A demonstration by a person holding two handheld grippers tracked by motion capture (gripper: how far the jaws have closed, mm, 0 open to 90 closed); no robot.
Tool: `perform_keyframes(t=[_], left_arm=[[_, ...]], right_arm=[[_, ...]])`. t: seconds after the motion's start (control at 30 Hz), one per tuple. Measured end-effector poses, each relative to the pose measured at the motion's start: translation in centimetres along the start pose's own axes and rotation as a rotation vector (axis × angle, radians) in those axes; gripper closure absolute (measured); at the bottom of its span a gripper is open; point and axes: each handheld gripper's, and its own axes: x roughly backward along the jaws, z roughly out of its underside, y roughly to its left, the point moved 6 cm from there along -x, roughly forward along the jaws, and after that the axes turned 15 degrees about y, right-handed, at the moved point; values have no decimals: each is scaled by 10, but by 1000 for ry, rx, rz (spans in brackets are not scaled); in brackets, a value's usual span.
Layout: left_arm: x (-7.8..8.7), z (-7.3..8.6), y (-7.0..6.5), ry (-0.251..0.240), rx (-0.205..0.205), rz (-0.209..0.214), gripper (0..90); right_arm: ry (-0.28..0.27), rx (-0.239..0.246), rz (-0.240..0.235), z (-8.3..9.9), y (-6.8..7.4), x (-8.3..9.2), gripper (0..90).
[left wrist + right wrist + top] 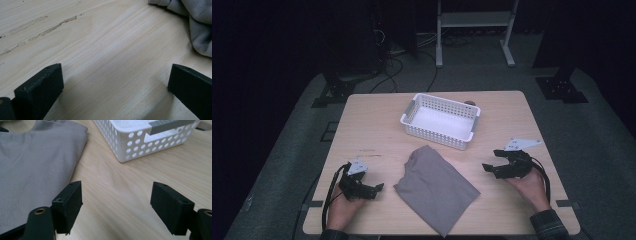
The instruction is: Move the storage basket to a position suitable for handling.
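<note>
Both claws stand apart with nothing between them: the left claw (373, 189) low at the tabletop (372, 125), the right claw (492, 161) held just off the cloth's right edge. Between them lies the grey cloth (434, 187), folded flat. Behind it the white basket (412, 107) holds nothing, so moving the cloth in seems left to do.

folded grey cloth (435, 186) lies flat on table (372, 130).
</note>
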Motion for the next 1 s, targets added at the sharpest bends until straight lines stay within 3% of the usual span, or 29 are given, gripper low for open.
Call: perform_keyframes(t=[0.23,1.0], left_arm=[[0,0,0,0,0,0,0],[0,0,0,-1,1,0,0]], right_arm=[[-11,18,-1,-13,2,2,248],[-57,65,-42,-57,5,6,384]])
